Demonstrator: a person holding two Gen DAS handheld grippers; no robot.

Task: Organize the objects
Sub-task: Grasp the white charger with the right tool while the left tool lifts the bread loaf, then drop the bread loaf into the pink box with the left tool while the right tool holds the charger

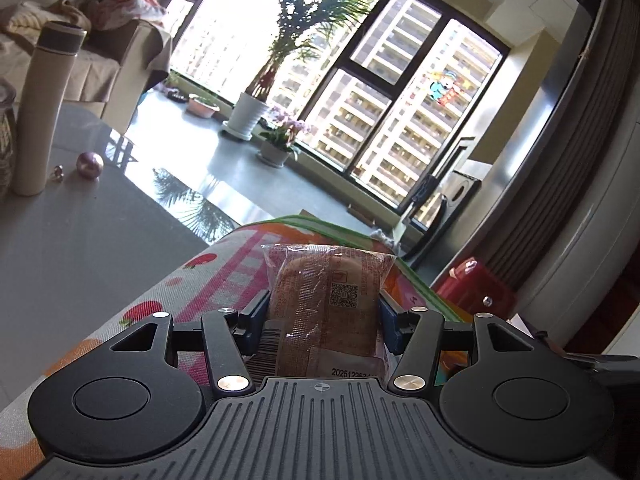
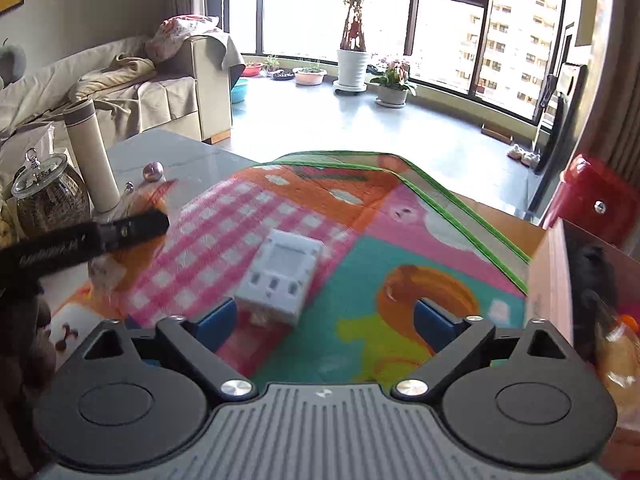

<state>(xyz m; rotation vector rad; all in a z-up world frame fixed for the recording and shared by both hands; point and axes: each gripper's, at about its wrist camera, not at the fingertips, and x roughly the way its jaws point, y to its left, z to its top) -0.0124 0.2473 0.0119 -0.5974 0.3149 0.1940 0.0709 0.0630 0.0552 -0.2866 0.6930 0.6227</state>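
My left gripper (image 1: 322, 312) is shut on a wrapped bread bun (image 1: 326, 280) in clear plastic with a QR code, held above the colourful mat (image 1: 224, 276). My right gripper (image 2: 326, 316) is open and empty, low over the same mat (image 2: 360, 208). A white power strip (image 2: 280, 276) lies on the mat just ahead of it, nearer the left finger (image 2: 218, 320). The left gripper's black body (image 2: 80, 240) shows at the left of the right wrist view.
A tall beige flask (image 1: 42, 108) (image 2: 94, 156), a pink ball (image 1: 90, 165) (image 2: 153, 171) and a glass jar (image 2: 50, 196) stand on the grey table at left. A wooden box (image 2: 556, 280) with a bottle (image 2: 618, 356) sits at right, beside a red stool (image 2: 596, 196).
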